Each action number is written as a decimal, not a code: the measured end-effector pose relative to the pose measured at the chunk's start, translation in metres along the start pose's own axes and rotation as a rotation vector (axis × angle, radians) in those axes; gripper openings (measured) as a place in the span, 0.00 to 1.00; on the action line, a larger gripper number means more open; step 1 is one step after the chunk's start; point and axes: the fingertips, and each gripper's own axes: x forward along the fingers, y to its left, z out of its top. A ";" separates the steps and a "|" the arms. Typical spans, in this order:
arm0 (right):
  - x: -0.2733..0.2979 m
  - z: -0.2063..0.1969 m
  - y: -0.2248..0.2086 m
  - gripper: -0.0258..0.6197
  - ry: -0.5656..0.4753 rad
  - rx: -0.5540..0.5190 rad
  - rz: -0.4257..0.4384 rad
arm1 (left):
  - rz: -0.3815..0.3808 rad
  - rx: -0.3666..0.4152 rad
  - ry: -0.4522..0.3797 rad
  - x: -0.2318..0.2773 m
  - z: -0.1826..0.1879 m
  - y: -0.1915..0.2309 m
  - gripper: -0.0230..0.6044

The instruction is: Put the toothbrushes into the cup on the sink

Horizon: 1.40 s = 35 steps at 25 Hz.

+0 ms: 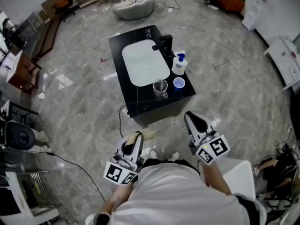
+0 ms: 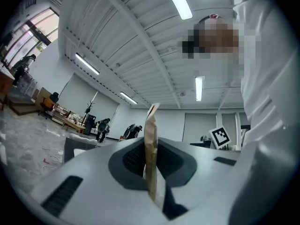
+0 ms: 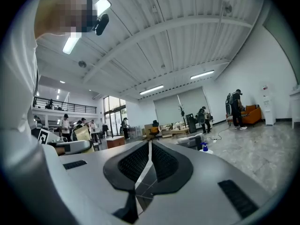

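Note:
The black sink unit point(image 1: 136, 102) with its white basin point(image 1: 144, 62) stands ahead of me on the floor. A clear glass cup point(image 1: 160, 86) sits on its near right corner, beside a small blue cup point(image 1: 178, 82). My left gripper point(image 1: 136, 137) is held low near my body, well short of the sink, and is shut on a flat tan packet point(image 1: 146, 135). In the left gripper view the tan packet point(image 2: 151, 144) stands on edge between the jaws of that gripper point(image 2: 152, 165). My right gripper point(image 1: 191, 117) is shut with nothing in it, as the right gripper view point(image 3: 149, 146) also shows.
A black faucet point(image 1: 164, 43) and a soap bottle point(image 1: 179, 64) with a blue pump stand at the basin's right. A cable point(image 1: 123, 116) runs along the floor by the cabinet. A white chair point(image 1: 241, 175) is at my right. Several people stand far off point(image 3: 236, 108).

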 end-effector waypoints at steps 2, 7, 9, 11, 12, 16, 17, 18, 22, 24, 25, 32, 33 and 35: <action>-0.005 0.001 0.000 0.11 -0.034 0.061 0.015 | 0.006 -0.001 0.001 -0.002 -0.001 0.001 0.07; -0.015 0.001 -0.002 0.11 -0.055 0.099 0.017 | 0.007 -0.002 0.000 0.000 -0.003 -0.003 0.07; -0.018 0.000 -0.005 0.11 -0.054 0.097 0.016 | 0.004 0.000 0.000 0.002 -0.004 -0.006 0.07; -0.023 -0.001 -0.009 0.11 -0.046 0.099 0.011 | 0.001 0.001 0.004 0.005 -0.008 -0.011 0.07; -0.025 -0.002 -0.011 0.11 -0.039 0.101 0.008 | -0.001 0.002 0.008 0.006 -0.009 -0.014 0.07; -0.036 0.000 -0.020 0.11 -0.033 0.108 0.003 | -0.012 0.006 0.012 0.015 -0.011 -0.028 0.07; -0.038 0.000 -0.023 0.11 -0.034 0.109 0.001 | -0.013 0.007 0.011 0.017 -0.011 -0.031 0.07; -0.040 0.000 -0.026 0.11 -0.035 0.111 -0.001 | -0.014 0.009 0.010 0.019 -0.012 -0.034 0.07; -0.047 0.000 -0.032 0.11 -0.041 0.117 0.007 | -0.008 0.016 0.015 0.024 -0.015 -0.041 0.07; -0.053 -0.002 -0.035 0.11 -0.042 0.121 0.014 | -0.005 0.020 0.015 0.026 -0.018 -0.046 0.07; -0.056 -0.003 -0.037 0.11 -0.042 0.123 0.015 | -0.005 0.022 0.014 0.026 -0.019 -0.049 0.07; -0.077 -0.010 -0.050 0.11 -0.062 0.141 0.021 | -0.008 0.022 0.029 0.034 -0.035 -0.072 0.07; -0.080 -0.013 -0.052 0.11 -0.061 0.147 0.022 | -0.011 0.021 0.033 0.035 -0.038 -0.075 0.07; -0.084 -0.016 -0.051 0.11 -0.054 0.143 0.044 | -0.018 0.025 0.041 0.038 -0.040 -0.080 0.07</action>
